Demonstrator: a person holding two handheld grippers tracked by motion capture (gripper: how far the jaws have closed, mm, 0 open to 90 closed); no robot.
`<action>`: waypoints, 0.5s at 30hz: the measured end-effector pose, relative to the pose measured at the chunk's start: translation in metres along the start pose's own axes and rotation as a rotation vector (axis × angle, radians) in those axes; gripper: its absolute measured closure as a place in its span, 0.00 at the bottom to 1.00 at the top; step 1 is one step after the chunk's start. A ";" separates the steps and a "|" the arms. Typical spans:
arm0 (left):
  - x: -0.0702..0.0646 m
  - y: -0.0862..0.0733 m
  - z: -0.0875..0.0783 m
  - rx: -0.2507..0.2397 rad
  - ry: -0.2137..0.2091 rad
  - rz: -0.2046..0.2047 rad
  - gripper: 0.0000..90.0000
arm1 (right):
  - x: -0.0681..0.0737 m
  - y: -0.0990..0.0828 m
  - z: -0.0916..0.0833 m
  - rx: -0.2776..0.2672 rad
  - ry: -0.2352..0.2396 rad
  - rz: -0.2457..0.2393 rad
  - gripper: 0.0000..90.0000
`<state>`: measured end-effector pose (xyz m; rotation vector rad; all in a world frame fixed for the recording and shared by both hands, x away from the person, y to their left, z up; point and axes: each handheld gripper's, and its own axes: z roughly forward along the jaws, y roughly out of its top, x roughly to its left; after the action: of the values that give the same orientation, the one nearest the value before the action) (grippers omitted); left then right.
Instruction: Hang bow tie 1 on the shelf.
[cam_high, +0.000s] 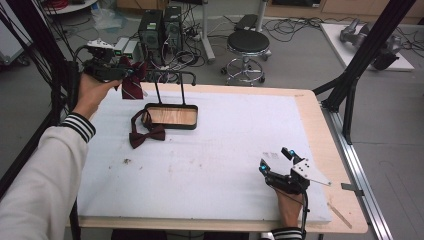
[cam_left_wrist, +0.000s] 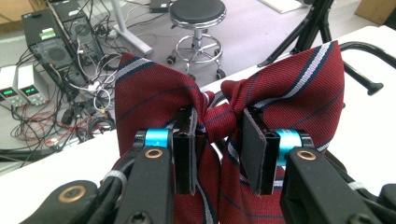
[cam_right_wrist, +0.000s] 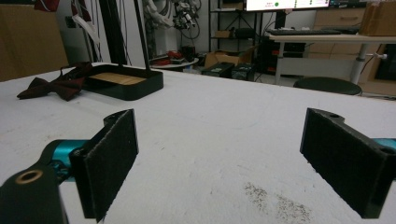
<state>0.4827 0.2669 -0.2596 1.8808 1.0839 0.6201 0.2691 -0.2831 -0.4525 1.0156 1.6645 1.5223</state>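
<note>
The left gripper has its jaws clamped on the knot of a striped bow tie. In the left gripper view the two black pads pinch the narrow middle from either side, and the red wings fan out above and beyond them. The grip looks shallow — the pads hold little more than the knot's edges, so a quick swing could let the slick fabric slide out and drop. The loose band hanging below the jaws could also snag on the stand's hook, seen at the upper right of that view, and drag the tie askew as it goes over the bar.

In the high view this gripper sits at the upper left, raised over the table's far left corner, with the striped tie dangling just beside the black stand. The stand's bar lies immediately right of the tie, apparently not touching it.

A second, plain dark bow tie lies on the white mat, its strap touching the stand's tray on the left.

The right gripper rests at the lower right of the mat — jaws wide apart, nothing between them.
</note>
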 end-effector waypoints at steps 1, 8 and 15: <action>0.001 0.000 0.000 0.003 0.002 0.000 0.75 | 0.000 0.000 0.000 0.000 0.000 0.000 0.12; 0.008 -0.003 0.000 0.015 0.028 -0.013 0.75 | 0.000 0.000 0.000 0.000 -0.001 0.000 0.12; 0.012 -0.005 0.002 0.036 0.057 -0.020 0.75 | 0.000 0.000 0.000 0.001 -0.001 0.001 0.12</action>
<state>0.4879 0.2779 -0.2644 1.8913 1.1563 0.6504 0.2689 -0.2829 -0.4525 1.0172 1.6648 1.5215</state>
